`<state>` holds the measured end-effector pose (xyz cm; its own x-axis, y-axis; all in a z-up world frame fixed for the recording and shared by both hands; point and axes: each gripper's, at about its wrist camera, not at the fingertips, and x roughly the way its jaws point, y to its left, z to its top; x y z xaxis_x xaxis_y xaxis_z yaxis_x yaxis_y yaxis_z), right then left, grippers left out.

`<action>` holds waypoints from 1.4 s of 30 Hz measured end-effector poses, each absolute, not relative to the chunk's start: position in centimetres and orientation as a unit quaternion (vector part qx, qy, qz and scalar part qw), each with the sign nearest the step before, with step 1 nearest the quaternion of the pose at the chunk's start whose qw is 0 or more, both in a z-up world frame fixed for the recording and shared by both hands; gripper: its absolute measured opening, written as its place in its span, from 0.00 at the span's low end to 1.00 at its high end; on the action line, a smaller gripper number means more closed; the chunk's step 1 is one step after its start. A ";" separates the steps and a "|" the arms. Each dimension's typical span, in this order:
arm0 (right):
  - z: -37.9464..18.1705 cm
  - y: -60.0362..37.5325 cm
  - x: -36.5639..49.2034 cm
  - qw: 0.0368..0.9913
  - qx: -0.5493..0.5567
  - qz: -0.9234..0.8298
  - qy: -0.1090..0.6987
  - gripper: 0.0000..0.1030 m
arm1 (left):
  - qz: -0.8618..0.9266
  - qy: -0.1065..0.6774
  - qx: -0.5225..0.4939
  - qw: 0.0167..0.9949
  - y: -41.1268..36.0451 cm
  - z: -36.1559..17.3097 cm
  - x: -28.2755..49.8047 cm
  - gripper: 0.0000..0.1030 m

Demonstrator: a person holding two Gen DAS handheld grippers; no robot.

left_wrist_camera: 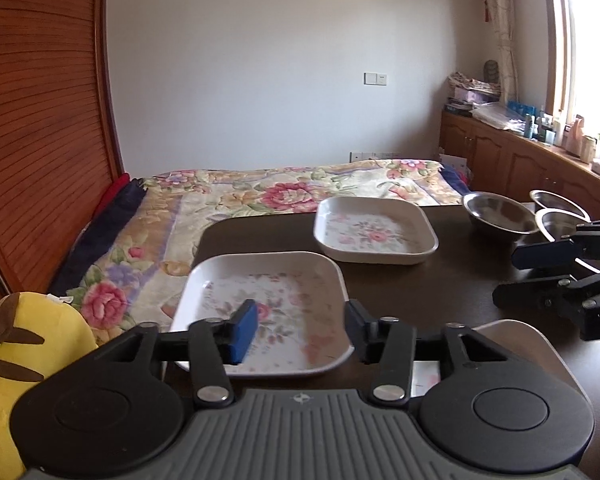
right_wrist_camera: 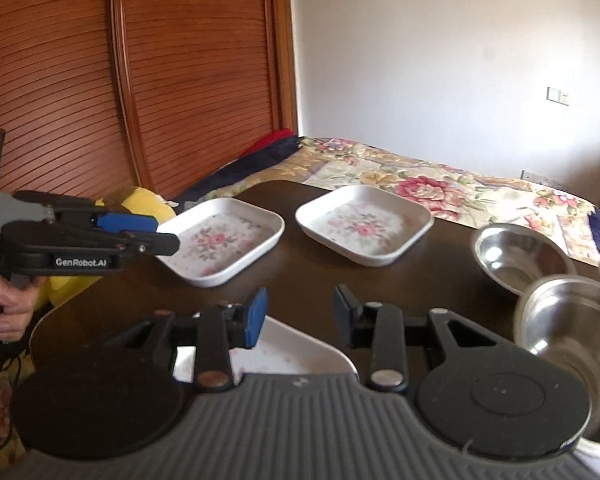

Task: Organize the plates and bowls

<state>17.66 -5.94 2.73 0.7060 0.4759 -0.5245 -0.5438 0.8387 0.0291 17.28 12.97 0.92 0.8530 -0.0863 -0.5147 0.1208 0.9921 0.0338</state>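
Note:
Two white square floral plates sit on the dark table [left_wrist_camera: 440, 280]. The near plate [left_wrist_camera: 268, 308] [right_wrist_camera: 224, 240] lies at the table's left edge; the far plate [left_wrist_camera: 376, 230] [right_wrist_camera: 364, 228] sits behind it. A third white plate [right_wrist_camera: 292, 352] [left_wrist_camera: 516, 340] lies at the near edge. Three steel bowls [left_wrist_camera: 496, 212] [right_wrist_camera: 520, 258] stand at the right, one close to the right camera [right_wrist_camera: 576, 320]. My left gripper [left_wrist_camera: 300, 330] [right_wrist_camera: 156, 232] is open, its fingers straddling the near plate's right front part. My right gripper [right_wrist_camera: 298, 314] [left_wrist_camera: 540, 276] is open and empty above the third plate.
A bed with a floral blanket [left_wrist_camera: 260, 196] lies beyond the table. A yellow plush toy [left_wrist_camera: 24, 360] sits at the left by the wooden wardrobe [left_wrist_camera: 40, 120]. A cluttered wooden cabinet [left_wrist_camera: 540, 148] runs under the window at the right.

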 end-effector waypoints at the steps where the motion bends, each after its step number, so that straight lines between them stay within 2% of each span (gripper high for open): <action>1: 2.7 -5.6 18.0 0.920 -0.065 0.280 0.266 0.46 | -0.052 0.265 0.031 0.962 13.2 0.9 17.5 0.81; 3: 2.7 -5.0 18.5 0.919 -0.068 0.284 0.266 0.55 | -0.049 0.264 0.030 0.963 13.8 0.9 17.9 0.82; 9: 2.8 -2.7 20.0 0.912 -0.074 0.296 0.274 0.58 | -0.034 0.260 0.028 0.964 15.8 0.9 19.3 0.89; 13: 2.9 -1.1 20.8 0.908 -0.081 0.303 0.278 0.69 | -0.027 0.261 0.027 0.965 17.0 0.8 20.2 0.89; 19: 2.7 1.2 22.4 0.896 -0.086 0.316 0.299 0.69 | -0.026 0.273 0.026 0.961 18.6 -0.1 22.0 0.88; 23: 2.4 2.4 23.8 0.888 -0.085 0.321 0.317 0.69 | -0.031 0.285 0.023 0.958 19.5 -0.9 23.2 0.76; 27: 1.8 3.5 25.0 0.880 -0.086 0.323 0.337 0.68 | -0.035 0.296 0.026 0.954 20.2 -1.5 24.1 0.72; 35: 0.5 4.7 26.3 0.864 -0.090 0.327 0.371 0.53 | -0.041 0.308 0.020 0.950 21.1 -2.3 24.8 0.68; 42: 0.0 5.4 26.8 0.855 -0.089 0.333 0.388 0.47 | -0.043 0.311 0.009 0.949 21.3 -2.5 24.9 0.53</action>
<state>26.79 5.41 -0.01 0.4776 0.5004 -0.7222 -0.6388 0.7621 0.1055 24.90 21.29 -2.46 0.8031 -0.0761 -0.5910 0.0869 0.9962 -0.0102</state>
